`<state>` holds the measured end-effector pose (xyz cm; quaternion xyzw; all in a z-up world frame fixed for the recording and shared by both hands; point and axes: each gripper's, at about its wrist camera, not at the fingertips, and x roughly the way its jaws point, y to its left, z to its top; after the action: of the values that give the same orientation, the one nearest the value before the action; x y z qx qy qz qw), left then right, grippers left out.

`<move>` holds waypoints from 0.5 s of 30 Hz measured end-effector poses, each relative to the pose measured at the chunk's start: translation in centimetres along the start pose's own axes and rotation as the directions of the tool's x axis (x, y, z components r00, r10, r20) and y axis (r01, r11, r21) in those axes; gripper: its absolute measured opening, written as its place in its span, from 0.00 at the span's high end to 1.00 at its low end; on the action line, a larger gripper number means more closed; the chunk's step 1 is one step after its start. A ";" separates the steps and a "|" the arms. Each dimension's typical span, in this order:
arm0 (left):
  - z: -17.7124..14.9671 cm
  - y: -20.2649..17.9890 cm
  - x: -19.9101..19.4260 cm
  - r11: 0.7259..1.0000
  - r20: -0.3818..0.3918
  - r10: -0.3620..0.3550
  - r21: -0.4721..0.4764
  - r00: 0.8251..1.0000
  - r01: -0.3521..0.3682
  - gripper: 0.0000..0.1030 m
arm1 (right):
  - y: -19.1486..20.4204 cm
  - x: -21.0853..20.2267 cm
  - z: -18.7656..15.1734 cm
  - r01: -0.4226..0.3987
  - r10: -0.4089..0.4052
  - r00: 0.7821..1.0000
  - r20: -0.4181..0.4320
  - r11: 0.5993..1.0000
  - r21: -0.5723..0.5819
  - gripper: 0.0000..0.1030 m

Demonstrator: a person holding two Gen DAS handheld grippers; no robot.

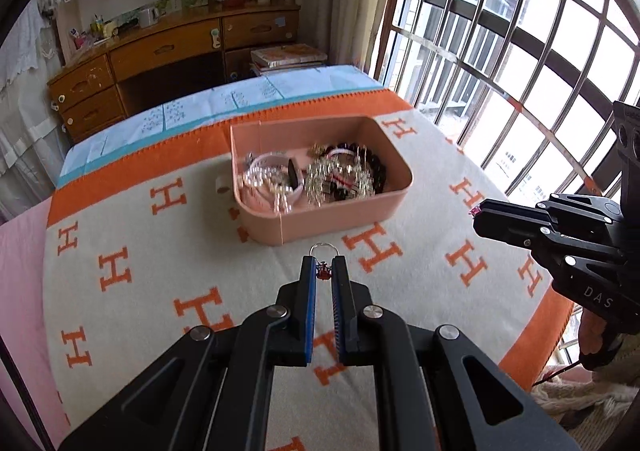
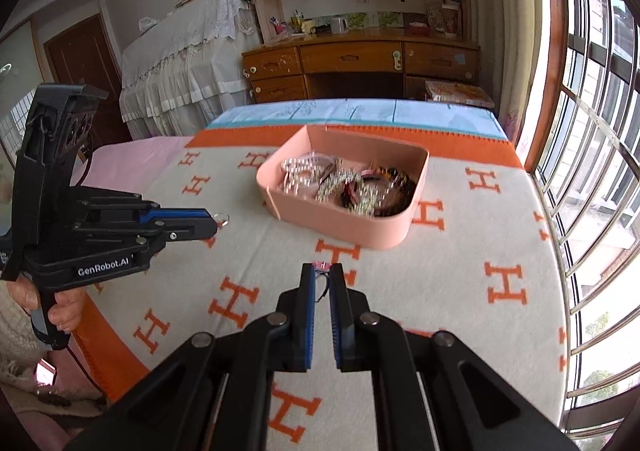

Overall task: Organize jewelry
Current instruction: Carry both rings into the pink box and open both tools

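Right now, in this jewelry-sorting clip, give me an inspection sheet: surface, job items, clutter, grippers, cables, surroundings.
Surface: blanket with orange H pattern, spread flat.
Job's things: pink tray holding tangled bracelets and beads; a silver ring with a red charm; a small pink-stone piece.
Clutter: small white ring-like object beside the tray.
Grippers: left gripper shut on the silver ring; right gripper shut on the pink-stone piece; both clear of the blanket.
Cables: thin dark cord below the left handle.
Surroundings: wooden desk, bookshelves, barred window.
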<state>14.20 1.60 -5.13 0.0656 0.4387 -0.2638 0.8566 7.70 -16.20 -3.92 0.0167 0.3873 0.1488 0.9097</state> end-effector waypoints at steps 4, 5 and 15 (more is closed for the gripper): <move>4.5 -0.4 -0.8 1.000 0.048 0.010 0.007 0.999 -0.010 0.95 | -1.5 -0.1 4.7 -0.033 0.032 0.999 0.044 0.999 0.034 0.94; 5.6 -0.5 -0.7 1.000 0.058 0.015 0.006 0.998 -0.015 0.95 | -2.0 0.2 5.8 -0.047 0.045 0.998 0.046 0.998 0.045 0.94; 12.2 0.8 6.0 0.997 -0.030 -0.016 -0.074 0.999 0.014 0.95 | -5.5 7.5 11.6 -0.149 0.159 0.987 -0.039 0.972 0.183 0.93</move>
<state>26.18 -4.24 -2.53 0.0346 0.4617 -0.2526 0.8496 22.27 -18.30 -1.80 0.1247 0.4208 0.1839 0.8795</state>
